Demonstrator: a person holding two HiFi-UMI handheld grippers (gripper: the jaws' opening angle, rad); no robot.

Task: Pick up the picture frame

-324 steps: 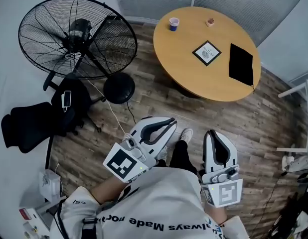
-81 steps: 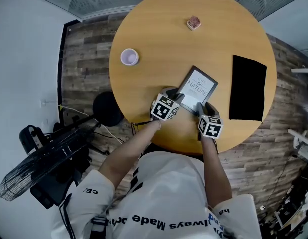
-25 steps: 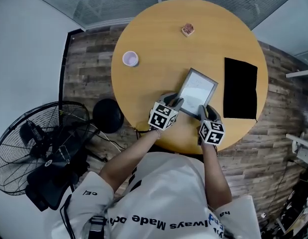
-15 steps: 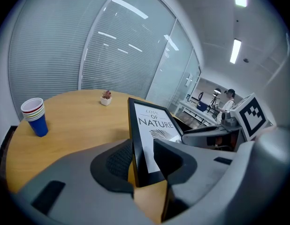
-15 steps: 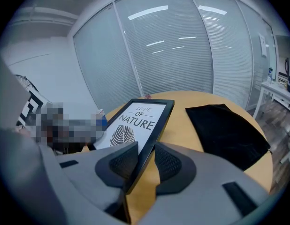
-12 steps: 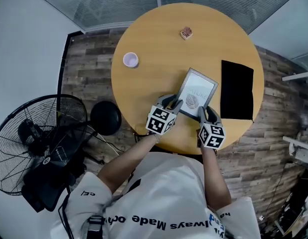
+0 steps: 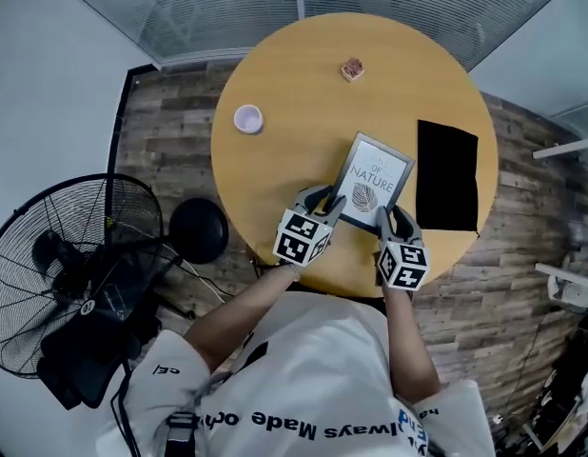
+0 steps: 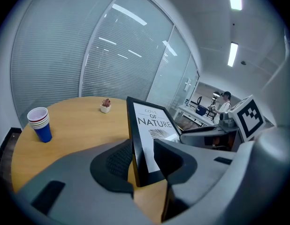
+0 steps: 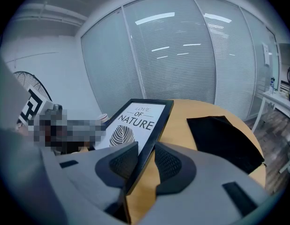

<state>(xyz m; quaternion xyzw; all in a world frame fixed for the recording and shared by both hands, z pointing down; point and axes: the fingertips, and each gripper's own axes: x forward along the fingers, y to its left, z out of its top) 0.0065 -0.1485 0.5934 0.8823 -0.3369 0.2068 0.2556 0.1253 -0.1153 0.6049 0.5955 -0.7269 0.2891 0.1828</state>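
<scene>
The picture frame is black-edged with a white print reading "LOVE OF NATURE" and a leaf. It is tilted up off the round wooden table, raised at its near edge. My left gripper is shut on the frame's near left corner. My right gripper is shut on the near right edge. In the left gripper view the frame stands steeply between the jaws; in the right gripper view the frame slopes away.
A black mat lies right of the frame. A stack of cups and a small potted plant sit farther back on the table. A floor fan stands at the left, and glass walls with blinds lie beyond the table.
Earlier I stood away from the table with both grippers free. Over the last second the frame has risen and tilted toward me, its print showing more plainly; both grippers kept their hold.
</scene>
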